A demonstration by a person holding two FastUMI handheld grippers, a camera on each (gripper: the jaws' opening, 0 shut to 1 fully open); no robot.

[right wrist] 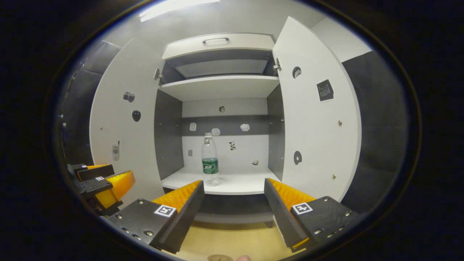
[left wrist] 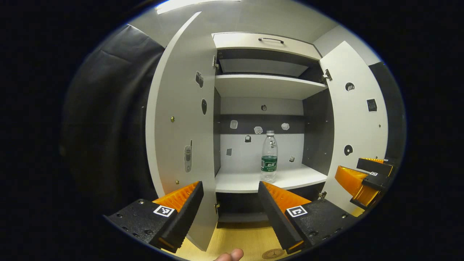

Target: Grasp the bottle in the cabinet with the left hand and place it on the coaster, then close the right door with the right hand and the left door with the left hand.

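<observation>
Left gripper (left wrist: 230, 203) nearest, jaws spread wide, empty, aimed at cabinet mouth. Right gripper (right wrist: 233, 201) likewise wide open, holding nothing. Fingertip of a person (left wrist: 232, 255) at bottom edge of left gripper view.

Below the bottle, on yellow wood bench (left wrist: 235, 237): coaster (left wrist: 272, 253), round, partly cut off at frame bottom; a sliver of it also in right gripper view (right wrist: 219, 257).

Beyond that, cabinet (left wrist: 268, 87) with both doors swung open: left door (left wrist: 181, 119) and right door (left wrist: 357, 119) flanking the bottle. Nothing closed yet.

Bottle (left wrist: 269, 156) upright on lower shelf (left wrist: 301, 177), near its front edge, roughly mid-width, clear of both side walls. Untouched, well ahead of left jaws.

Handling guess: clear thin plastic, capped, green label band; fill level hard to read, probably light to moderate. Walls likely give under squeeze, smooth and a bit slippery. Tall and narrow, so tips easily if nudged. Best hold judged at or just above label band, mid-body, jaws square to it; avoid neck.

View differences: left gripper view gives left door nearly edge-on, close, plus right gripper (left wrist: 364, 177) off to right of the bottle. Right gripper view gives left door (right wrist: 123, 119) broad face, right door (right wrist: 315, 116) close and large, left gripper (right wrist: 99, 185) left of the bottle (right wrist: 210, 158), and shelf (right wrist: 235, 185) depth behind the bottle more plainly.
</observation>
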